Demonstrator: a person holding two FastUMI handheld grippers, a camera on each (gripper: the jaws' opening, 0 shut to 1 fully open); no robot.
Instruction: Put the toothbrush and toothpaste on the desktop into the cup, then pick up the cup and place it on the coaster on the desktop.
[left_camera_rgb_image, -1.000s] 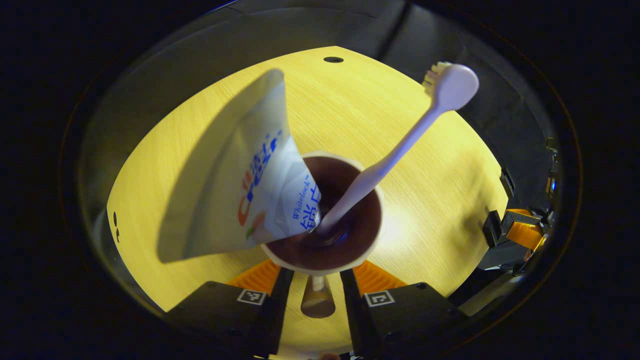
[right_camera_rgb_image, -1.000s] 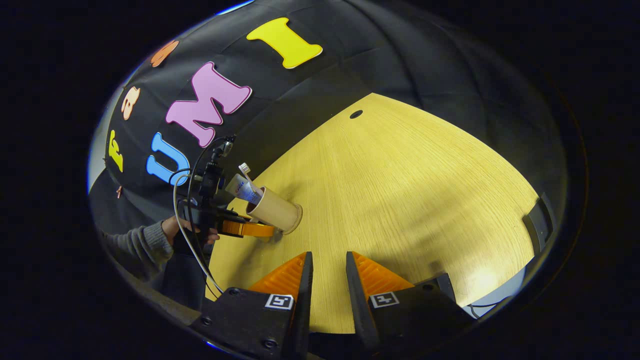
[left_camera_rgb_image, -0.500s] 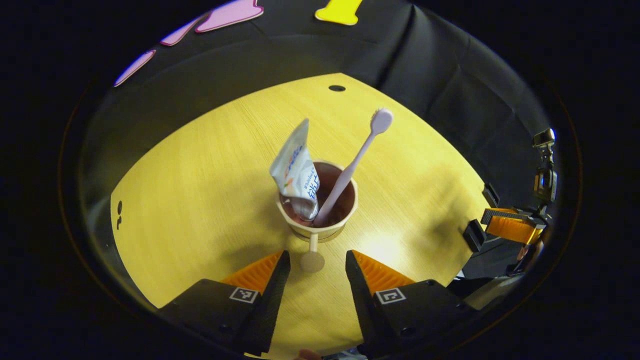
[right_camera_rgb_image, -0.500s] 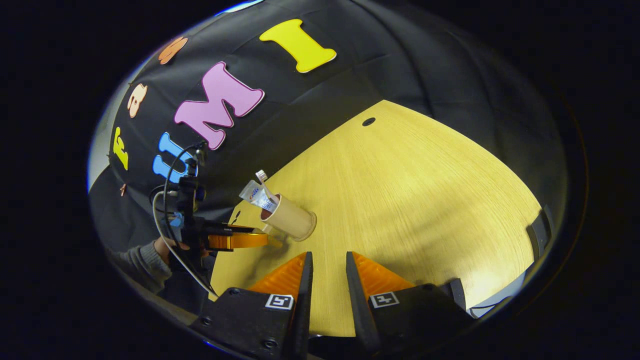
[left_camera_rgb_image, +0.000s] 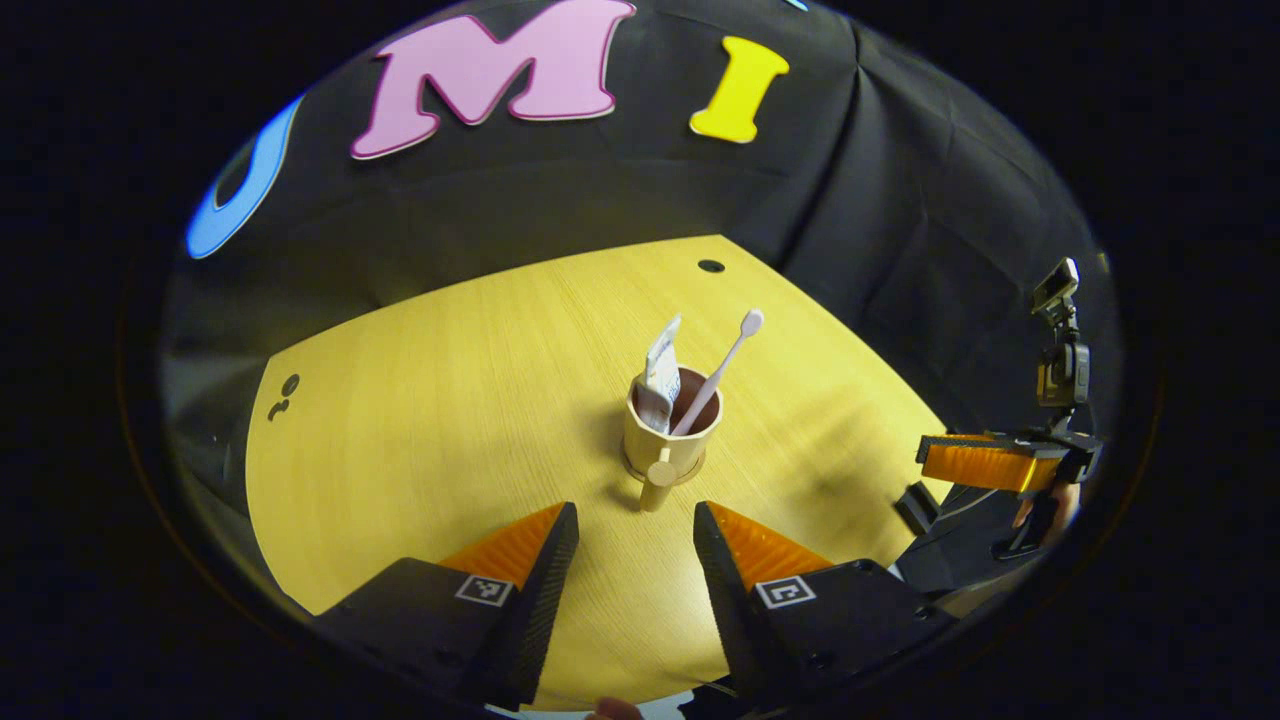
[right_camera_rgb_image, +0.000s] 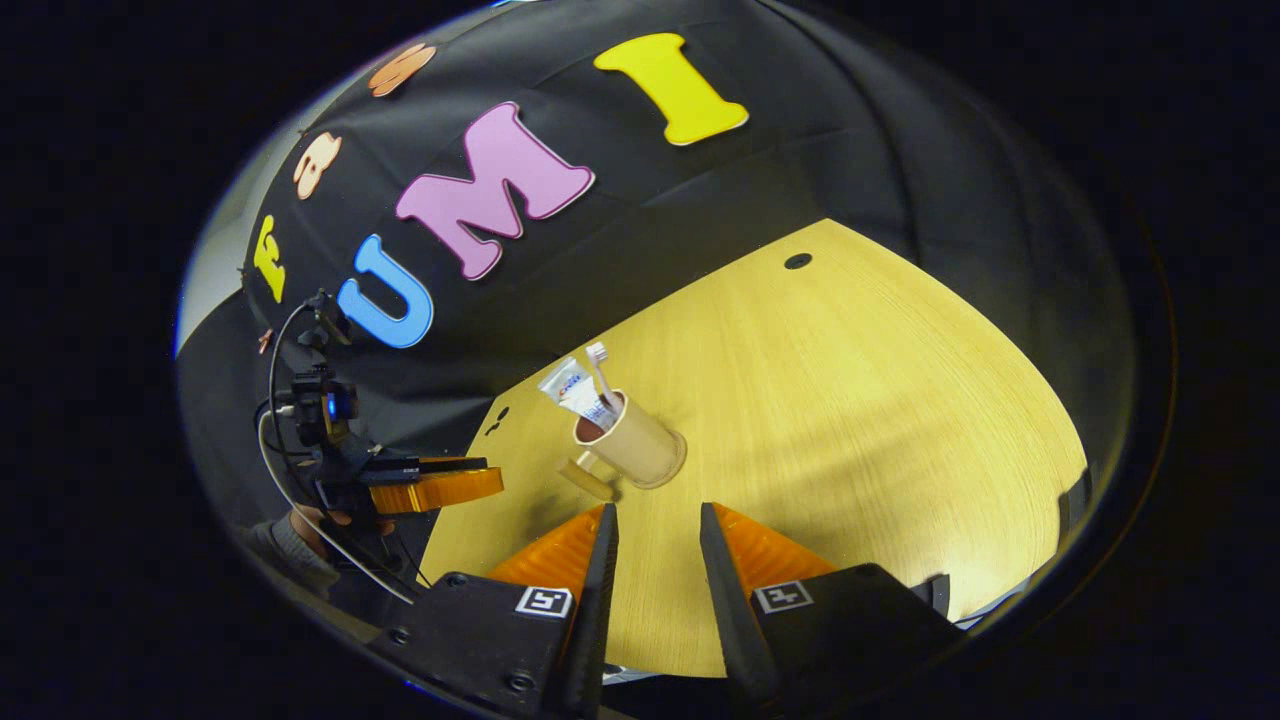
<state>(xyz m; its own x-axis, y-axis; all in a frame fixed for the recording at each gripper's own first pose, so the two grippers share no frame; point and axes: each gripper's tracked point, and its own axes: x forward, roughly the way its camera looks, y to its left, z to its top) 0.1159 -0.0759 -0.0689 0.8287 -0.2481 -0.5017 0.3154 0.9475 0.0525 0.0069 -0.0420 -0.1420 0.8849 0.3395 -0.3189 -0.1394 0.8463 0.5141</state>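
The beige handled cup (left_camera_rgb_image: 668, 438), holding the toothbrush (left_camera_rgb_image: 722, 364) and toothpaste (left_camera_rgb_image: 660, 375), was released on the coaster (left_camera_rgb_image: 668, 470); the left tool (left_camera_rgb_image: 628, 545) had been drawn back, open and empty; the right tool (right_camera_rgb_image: 655, 545) was open too.

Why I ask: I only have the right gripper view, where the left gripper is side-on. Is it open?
Observer: Yes. In the left gripper view the left gripper has its fingers apart, with nothing between them.
Operator: Where is the cup's handle pointing?
Observer: The cup stands upright on the table, and its handle points straight back at that gap, just short of the fingertips.
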